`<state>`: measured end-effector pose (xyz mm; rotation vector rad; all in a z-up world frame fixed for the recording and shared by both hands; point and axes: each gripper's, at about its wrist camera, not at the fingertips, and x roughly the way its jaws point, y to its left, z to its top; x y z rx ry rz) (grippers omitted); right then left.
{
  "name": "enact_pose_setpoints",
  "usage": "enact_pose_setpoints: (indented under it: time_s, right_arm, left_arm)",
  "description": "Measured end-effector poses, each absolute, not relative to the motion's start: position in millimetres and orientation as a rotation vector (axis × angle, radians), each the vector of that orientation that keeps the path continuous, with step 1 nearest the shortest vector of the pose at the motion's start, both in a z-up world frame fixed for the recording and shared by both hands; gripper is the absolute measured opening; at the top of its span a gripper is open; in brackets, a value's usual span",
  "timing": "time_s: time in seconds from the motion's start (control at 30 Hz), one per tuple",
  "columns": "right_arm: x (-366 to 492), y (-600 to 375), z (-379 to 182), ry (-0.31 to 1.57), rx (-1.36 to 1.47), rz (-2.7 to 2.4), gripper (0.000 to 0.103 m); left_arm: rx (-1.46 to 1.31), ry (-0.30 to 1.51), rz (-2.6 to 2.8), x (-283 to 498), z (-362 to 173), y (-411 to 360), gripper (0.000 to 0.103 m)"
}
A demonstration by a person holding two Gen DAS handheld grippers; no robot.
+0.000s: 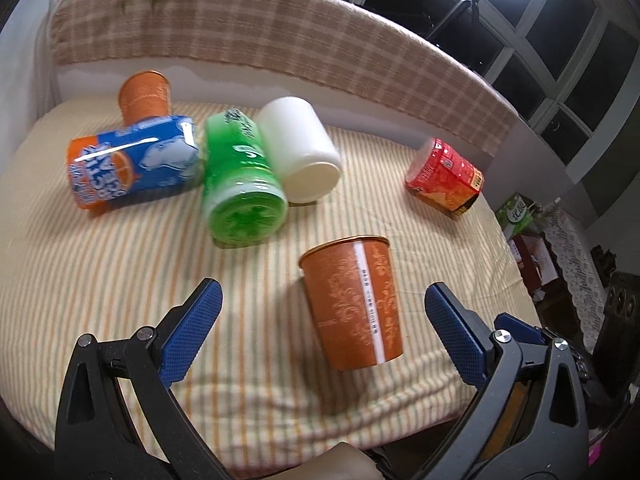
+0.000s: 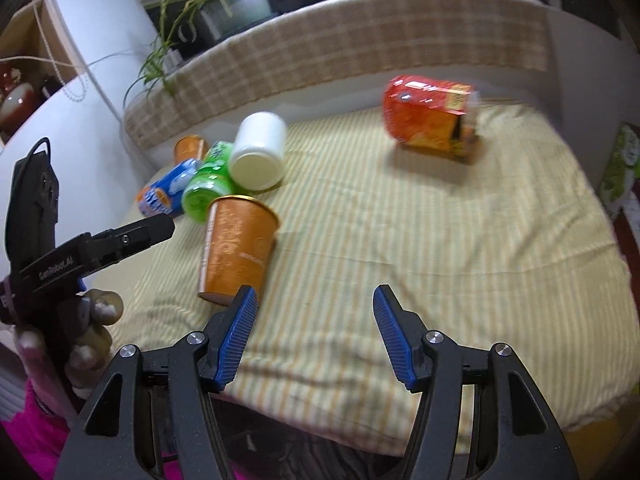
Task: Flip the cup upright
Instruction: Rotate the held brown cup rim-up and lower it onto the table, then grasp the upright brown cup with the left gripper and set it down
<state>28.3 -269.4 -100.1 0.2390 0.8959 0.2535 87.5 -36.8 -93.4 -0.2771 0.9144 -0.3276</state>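
An orange paper cup (image 1: 354, 304) with a pale pattern stands mouth up on the striped cloth; it also shows in the right wrist view (image 2: 236, 250). My left gripper (image 1: 322, 312) is open, its blue pads on either side of the cup and apart from it. My right gripper (image 2: 314, 312) is open and empty, just right of the cup's base. The left gripper (image 2: 132, 236) shows from the side in the right wrist view. A red cup (image 1: 444, 178) lies on its side at the right; it shows in the right wrist view (image 2: 430, 120) too.
A blue-orange cup (image 1: 132, 164), a green cup (image 1: 240, 184) and a white cup (image 1: 300, 150) lie on their sides together, with another orange cup (image 1: 145, 96) behind. A checked bolster (image 1: 280, 40) bounds the far edge. A potted plant (image 2: 216, 0) stands beyond.
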Motion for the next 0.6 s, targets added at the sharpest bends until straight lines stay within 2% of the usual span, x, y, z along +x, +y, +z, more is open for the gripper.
enact_pose_setpoints:
  time_s: [0.17,0.3,0.4,0.6]
  right_arm:
    - [22,-284,-105,0.894,0.278,0.212,0.060]
    - [19,-292,-108,0.899,0.294,0.191,0.060]
    - [18,-293,-109,0.900,0.295,0.186,0.060]
    - [18,-293,-112,0.906,0.304,0.187,0.060]
  left_arm:
    - [-0.351,0.987,-0.377,104,-103,-41,0.096]
    - [-0.416,1.047,-0.412,118,-115,-41,0.094]
    - [-0.452,1.089,-0.425,126,-125,-41,0.086]
    - [-0.463,1.127,-0.429,132,-136,-45,0.086]
